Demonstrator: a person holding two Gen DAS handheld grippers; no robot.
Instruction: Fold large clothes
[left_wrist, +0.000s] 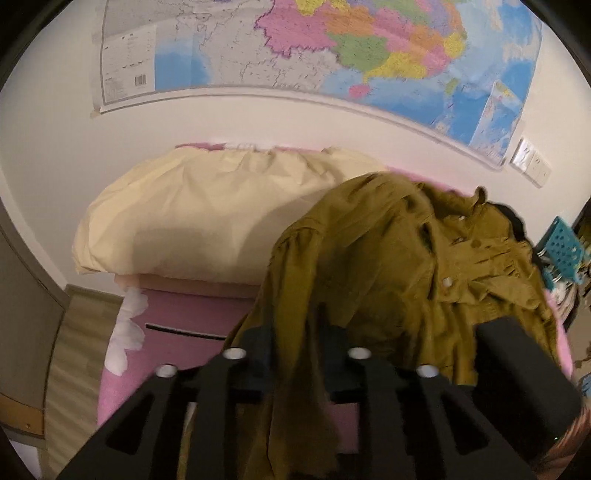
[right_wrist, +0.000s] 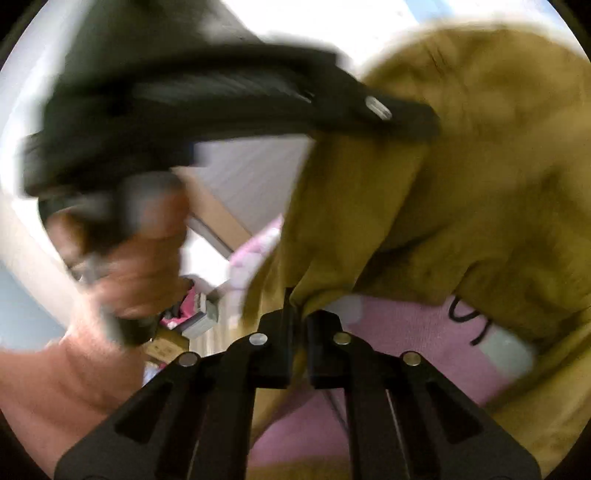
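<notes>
Both the left gripper (left_wrist: 295, 332) and right gripper (right_wrist: 299, 314) pinch thin edges of the olive-green button-up cotton jacket (left_wrist: 406, 251) above the pink bed (left_wrist: 177, 317); a fast swing could slip fabric.

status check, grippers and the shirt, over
Left gripper shut on shirt. Right gripper shut on shirt too. Shirt lifted over pink bed. Nothing in the way seen.

The right gripper (right_wrist: 298, 314) has its jaws pinched on a fold of the olive jacket (right_wrist: 461, 184), which drapes over the pink bedcover (right_wrist: 417, 332). Upper left, blurred, the left gripper (right_wrist: 413, 118) (its jaws unreadable) touches the jacket, held by a hand (right_wrist: 140, 258).
</notes>
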